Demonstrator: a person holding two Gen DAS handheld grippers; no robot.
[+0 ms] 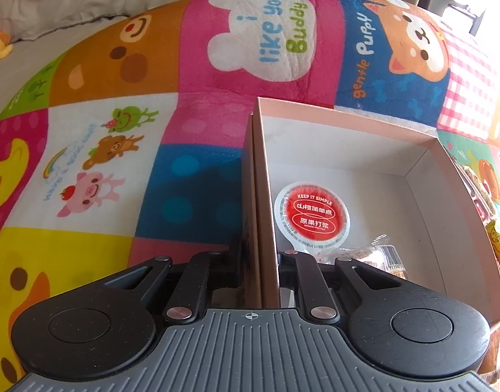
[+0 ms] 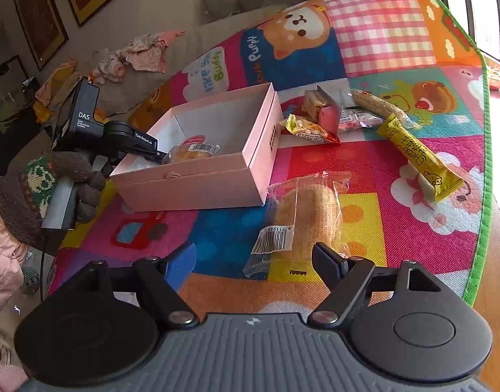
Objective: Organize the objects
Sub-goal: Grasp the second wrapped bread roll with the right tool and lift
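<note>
With the left tongs (image 1: 262,261) clamped on the near wall of the pink box (image 2: 197,192) to steady it, the open right tongs (image 2: 255,261) hover over the wrapped bread (image 2: 310,215) on the mat (image 2: 413,222), needing to drop, close and carry it in.

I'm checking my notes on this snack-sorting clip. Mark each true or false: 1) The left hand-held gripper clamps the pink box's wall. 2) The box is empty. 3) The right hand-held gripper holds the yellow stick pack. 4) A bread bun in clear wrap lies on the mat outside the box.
1) The left hand-held gripper clamps the pink box wall: true.
2) False: a red-lidded cup and a wrapped pastry lie inside.
3) False: the right hand-held gripper is open; the yellow stick pack lies on the play mat.
4) True: the bread bun lies just ahead of the right gripper.
</note>
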